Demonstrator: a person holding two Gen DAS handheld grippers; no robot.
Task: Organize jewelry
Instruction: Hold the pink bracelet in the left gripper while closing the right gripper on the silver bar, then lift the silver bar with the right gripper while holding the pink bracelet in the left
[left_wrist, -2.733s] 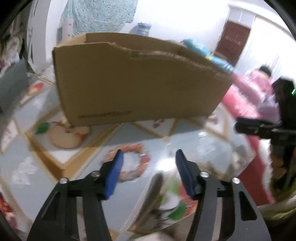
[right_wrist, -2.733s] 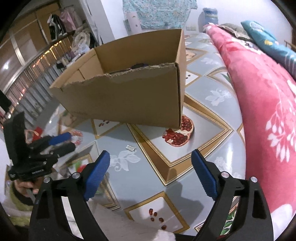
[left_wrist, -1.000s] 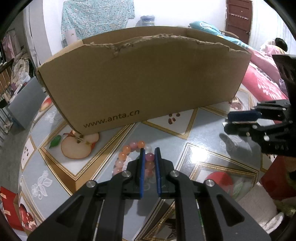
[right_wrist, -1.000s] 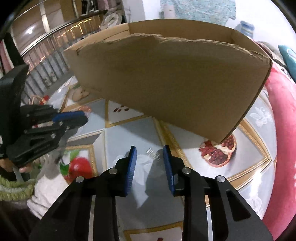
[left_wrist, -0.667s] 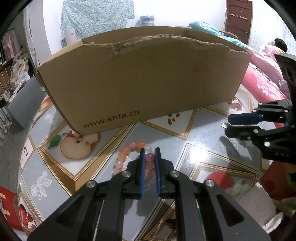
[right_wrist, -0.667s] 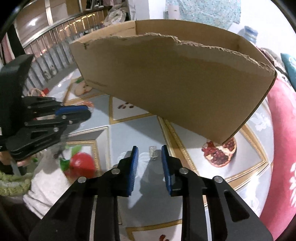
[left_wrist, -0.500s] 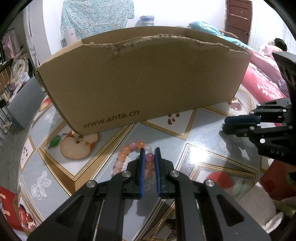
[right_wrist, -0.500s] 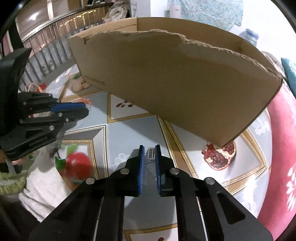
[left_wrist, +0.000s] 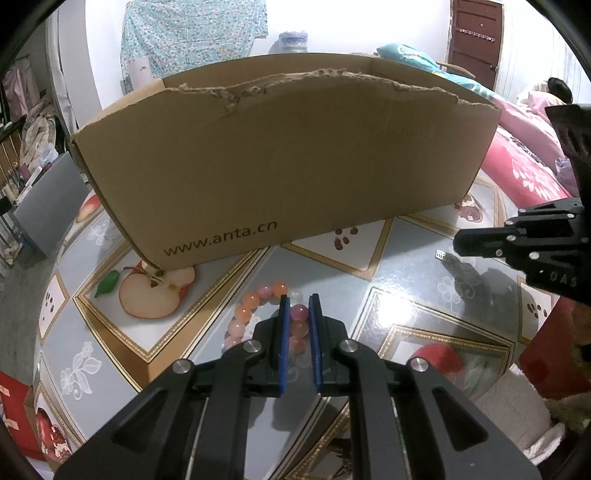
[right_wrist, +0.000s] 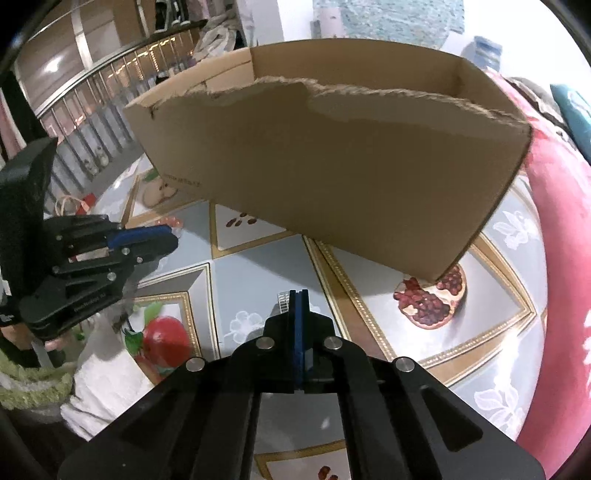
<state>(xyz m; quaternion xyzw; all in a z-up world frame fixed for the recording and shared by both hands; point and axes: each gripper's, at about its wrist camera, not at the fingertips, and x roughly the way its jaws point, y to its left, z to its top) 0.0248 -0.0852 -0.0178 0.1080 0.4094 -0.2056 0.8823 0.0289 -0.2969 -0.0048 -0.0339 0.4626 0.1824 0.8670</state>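
I have my left gripper (left_wrist: 297, 325) clamped on the bead bracelet (left_wrist: 255, 314) and my right gripper (right_wrist: 299, 306) pinching the small silver clasp (right_wrist: 283, 301), both just short of the cardboard box (left_wrist: 288, 158).

- A bracelet (left_wrist: 258, 306) of round pink and orange beads lies flat on the fruit-patterned tabletop.
- A small silver ring-like piece (right_wrist: 283, 300) with a ridged face stands upright farther right.
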